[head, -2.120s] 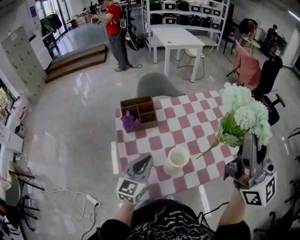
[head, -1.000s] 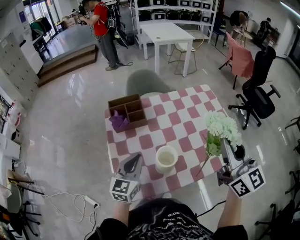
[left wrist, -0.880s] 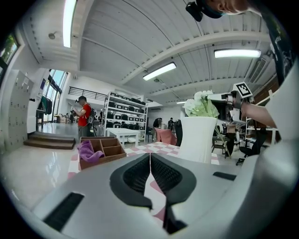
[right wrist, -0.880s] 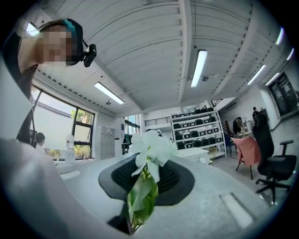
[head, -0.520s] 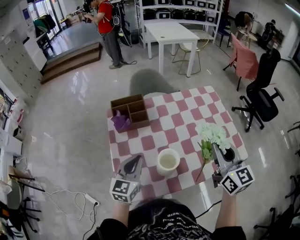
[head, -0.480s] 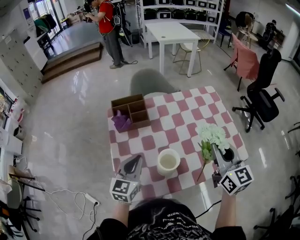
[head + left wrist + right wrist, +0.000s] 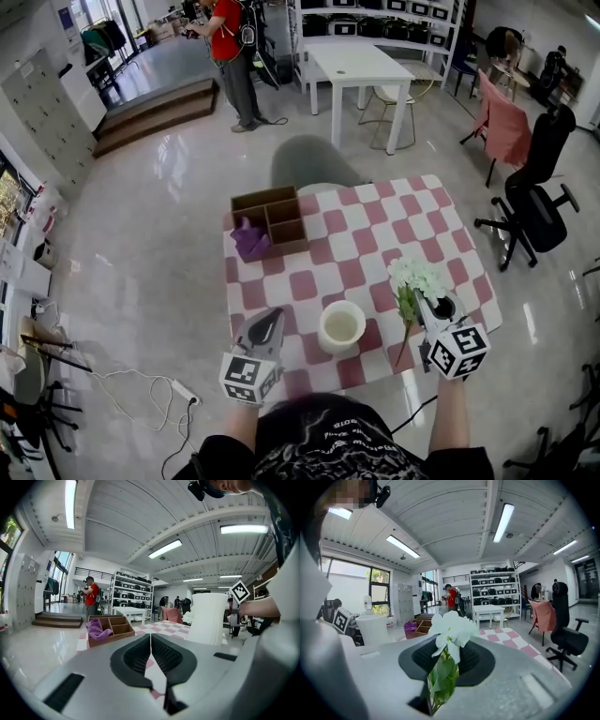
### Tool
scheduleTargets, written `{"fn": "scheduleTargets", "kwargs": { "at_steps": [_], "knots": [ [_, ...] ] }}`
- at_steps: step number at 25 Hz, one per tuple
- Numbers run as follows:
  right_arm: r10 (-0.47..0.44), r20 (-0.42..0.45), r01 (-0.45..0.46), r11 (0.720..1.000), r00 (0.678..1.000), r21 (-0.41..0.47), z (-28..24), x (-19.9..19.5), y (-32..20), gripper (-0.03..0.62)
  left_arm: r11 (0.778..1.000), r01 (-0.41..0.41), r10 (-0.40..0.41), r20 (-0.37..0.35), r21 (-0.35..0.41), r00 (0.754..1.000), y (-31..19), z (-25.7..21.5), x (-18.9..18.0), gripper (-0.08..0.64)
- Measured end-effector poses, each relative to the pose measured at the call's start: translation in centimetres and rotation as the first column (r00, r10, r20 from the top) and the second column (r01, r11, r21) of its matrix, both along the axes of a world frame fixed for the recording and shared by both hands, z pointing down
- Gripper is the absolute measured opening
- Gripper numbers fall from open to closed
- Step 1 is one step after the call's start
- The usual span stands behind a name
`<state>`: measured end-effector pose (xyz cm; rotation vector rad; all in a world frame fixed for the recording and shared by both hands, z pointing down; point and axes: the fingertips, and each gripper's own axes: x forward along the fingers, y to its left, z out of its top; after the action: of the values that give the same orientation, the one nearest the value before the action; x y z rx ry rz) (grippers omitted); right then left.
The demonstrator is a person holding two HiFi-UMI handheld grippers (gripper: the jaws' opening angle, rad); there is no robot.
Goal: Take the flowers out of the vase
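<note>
White vase [image 7: 341, 325]: empty. Wooden box [image 7: 286, 211]: purple cloth [image 7: 249, 241] inside. Right gripper [image 7: 424, 305]: clenched on white flowers [image 7: 417, 277]. Left gripper [image 7: 273, 319]: clenched, empty.

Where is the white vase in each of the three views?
Head view: vase at low centre.
Left gripper view: vase right of centre, upright.
Right gripper view: vase at far left.
Shared landmark: wooden box holding a purple cloth.
</note>
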<state>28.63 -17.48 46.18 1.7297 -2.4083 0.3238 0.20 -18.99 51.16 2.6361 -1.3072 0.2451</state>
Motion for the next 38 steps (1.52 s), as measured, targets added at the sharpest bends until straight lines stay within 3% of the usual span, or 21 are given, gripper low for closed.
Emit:
{"fn": "scheduleTargets", "kwargs": {
  "at_steps": [19, 27, 38],
  "knots": [
    [-0.013, -0.130, -0.003, 0.992, 0.991, -0.127, 7.6, -1.7, -2.9, 0.086, 0.999, 0.040, -0.040, 0.011, -0.022, 0.999, 0.2, 0.8, -0.8, 0.012],
    [0.023, -0.207, -0.059, 0.983, 0.978, -0.171, 10.4, -1.3, -3.0, 0.095, 0.999, 0.041, -0.041, 0.010, -0.029, 0.999, 0.2, 1.0, -1.3, 0.012],
    [0.032, -0.179, -0.070, 0.976, 0.983, -0.207, 12.4, -2.6, -3.3, 0.127, 0.999, 0.025, -0.025, 0.004, -0.046, 1.000, 0.3, 1.9, -1.1, 0.012]
  ]
}}
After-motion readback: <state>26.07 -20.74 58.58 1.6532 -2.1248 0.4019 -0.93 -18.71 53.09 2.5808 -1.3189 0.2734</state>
